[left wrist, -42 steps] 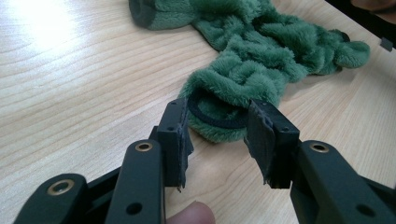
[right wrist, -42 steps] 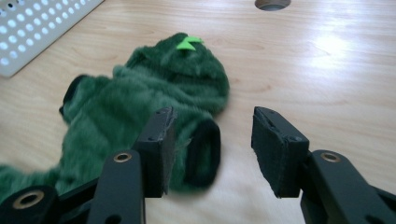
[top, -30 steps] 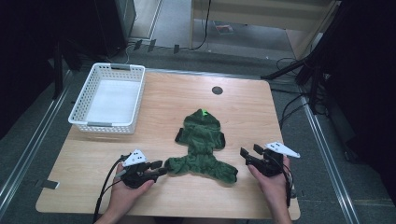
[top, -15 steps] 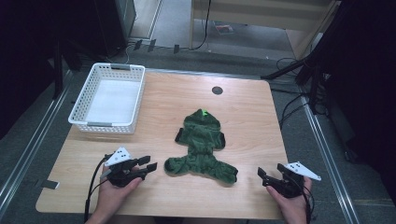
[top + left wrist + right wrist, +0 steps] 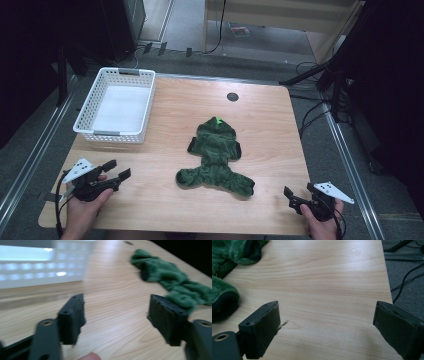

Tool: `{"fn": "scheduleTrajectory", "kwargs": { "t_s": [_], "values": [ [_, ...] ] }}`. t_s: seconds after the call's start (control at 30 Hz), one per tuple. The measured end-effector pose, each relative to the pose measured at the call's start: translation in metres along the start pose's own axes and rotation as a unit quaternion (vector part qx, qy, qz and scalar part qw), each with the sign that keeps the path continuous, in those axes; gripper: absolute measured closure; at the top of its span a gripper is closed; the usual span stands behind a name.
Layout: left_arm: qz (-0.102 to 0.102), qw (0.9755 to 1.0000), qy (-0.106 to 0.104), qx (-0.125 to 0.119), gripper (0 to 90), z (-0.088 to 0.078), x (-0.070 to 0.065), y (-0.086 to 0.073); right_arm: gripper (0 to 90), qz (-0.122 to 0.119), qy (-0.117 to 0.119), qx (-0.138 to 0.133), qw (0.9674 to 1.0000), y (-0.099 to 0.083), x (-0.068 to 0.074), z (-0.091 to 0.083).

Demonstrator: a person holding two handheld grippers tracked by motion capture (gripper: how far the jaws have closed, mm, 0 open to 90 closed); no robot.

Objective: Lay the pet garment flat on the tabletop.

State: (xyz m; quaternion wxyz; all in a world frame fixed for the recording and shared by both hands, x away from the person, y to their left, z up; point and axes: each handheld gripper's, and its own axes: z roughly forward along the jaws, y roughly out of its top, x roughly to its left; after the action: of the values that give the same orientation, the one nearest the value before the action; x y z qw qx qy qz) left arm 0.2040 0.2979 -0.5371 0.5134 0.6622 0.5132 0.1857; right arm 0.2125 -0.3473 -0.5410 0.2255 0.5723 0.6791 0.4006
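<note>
Green garment (image 5: 216, 162) flat mid-table, between left hand-held gripper (image 5: 118, 168) and right hand-held gripper (image 5: 299, 191); both spread, just opening, empty.

We saw a white plastic lattice basket (image 5: 116, 106) standing at the far left of the pale wooden table (image 5: 270, 130), its floor bare (a flat white sheet, as far as we could tell). A small round black grommet (image 5: 232, 96) sat near the far edge. Dark cables (image 5: 312, 117) trailed over the grey floor (image 5: 190, 60).

Green plush garment (image 5: 216, 162), black cuffs; white basket (image 5: 116, 106); light wood-grain table (image 5: 270, 130).
</note>
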Motion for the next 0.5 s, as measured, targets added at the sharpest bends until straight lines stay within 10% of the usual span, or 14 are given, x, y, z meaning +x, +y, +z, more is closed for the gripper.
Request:
{"fn": "scheduleTrajectory", "kwargs": {
  "t_s": [0.23, 0.37, 0.5],
  "values": [
    [-0.021, 0.9991, 0.037, 0.006, 12.9, -0.025, 0.024, -0.001, 2.8, 0.001, 0.0, 0.007, 1.0, -0.001, 0.0, 0.002],
    [-0.026, 0.9994, 0.017, 0.015, 0.1, -0.041, 0.041, -0.006, 0.1, 0.0, -0.003, 0.013, 0.9999, -0.003, 0.001, 0.004],
    [-0.015, 0.9974, 0.068, 0.022, 0.1, -0.055, 0.055, -0.01, 0.0, 0.002, -0.001, 0.013, 0.9999, -0.003, -0.001, 0.004]
  ]
}}
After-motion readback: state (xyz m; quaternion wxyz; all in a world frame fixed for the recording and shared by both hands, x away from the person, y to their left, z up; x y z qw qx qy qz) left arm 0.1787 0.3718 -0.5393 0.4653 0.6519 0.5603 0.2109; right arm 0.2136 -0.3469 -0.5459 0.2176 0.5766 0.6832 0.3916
